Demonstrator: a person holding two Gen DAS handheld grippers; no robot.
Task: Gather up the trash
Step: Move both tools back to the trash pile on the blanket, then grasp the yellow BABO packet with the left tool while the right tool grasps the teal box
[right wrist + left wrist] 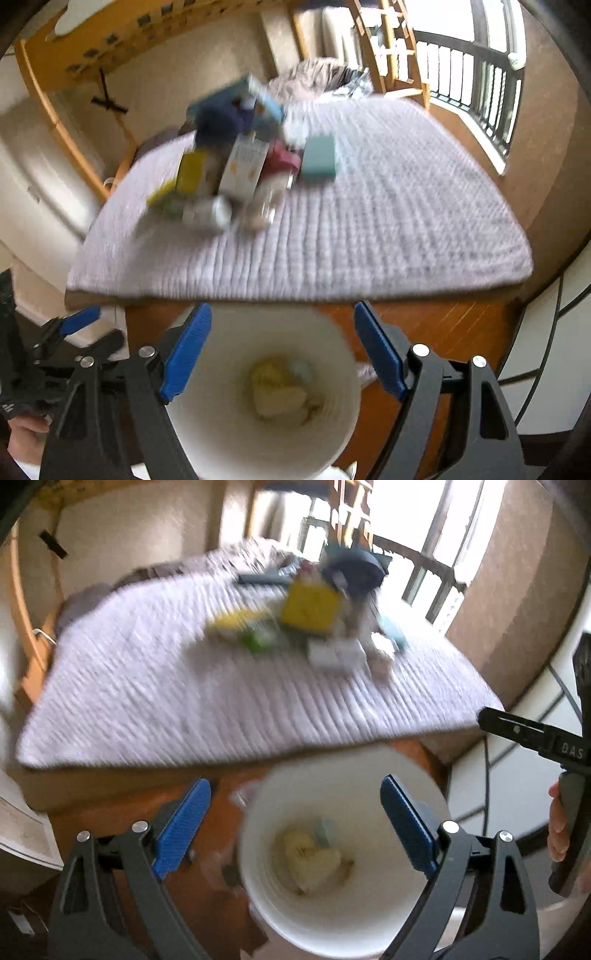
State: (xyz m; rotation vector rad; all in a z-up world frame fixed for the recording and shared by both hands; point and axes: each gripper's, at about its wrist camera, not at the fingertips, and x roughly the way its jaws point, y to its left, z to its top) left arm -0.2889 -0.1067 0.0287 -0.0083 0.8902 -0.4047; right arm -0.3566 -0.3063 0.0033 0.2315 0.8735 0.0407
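A white bin (pixel 280 904) stands on the wooden floor in front of the bed, with yellowish crumpled trash (pixel 310 856) at its bottom; it also shows in the right wrist view (pixel 221 424). My left gripper (pixel 295 819) is open and empty above the bin. My right gripper (pixel 282 343) is open and empty above the bin too. A blurred pile of trash lies on the bed: a yellow box (pixel 310 605), a white carton (pixel 243 166), a teal box (pixel 319 157), a can (pixel 208 214).
The bed has a pale ribbed cover (pixel 369 229) and a wooden bunk frame (pixel 74 48). A balcony railing (pixel 480 81) is at the far right. The right gripper's body (pixel 546 738) shows at the left view's right edge.
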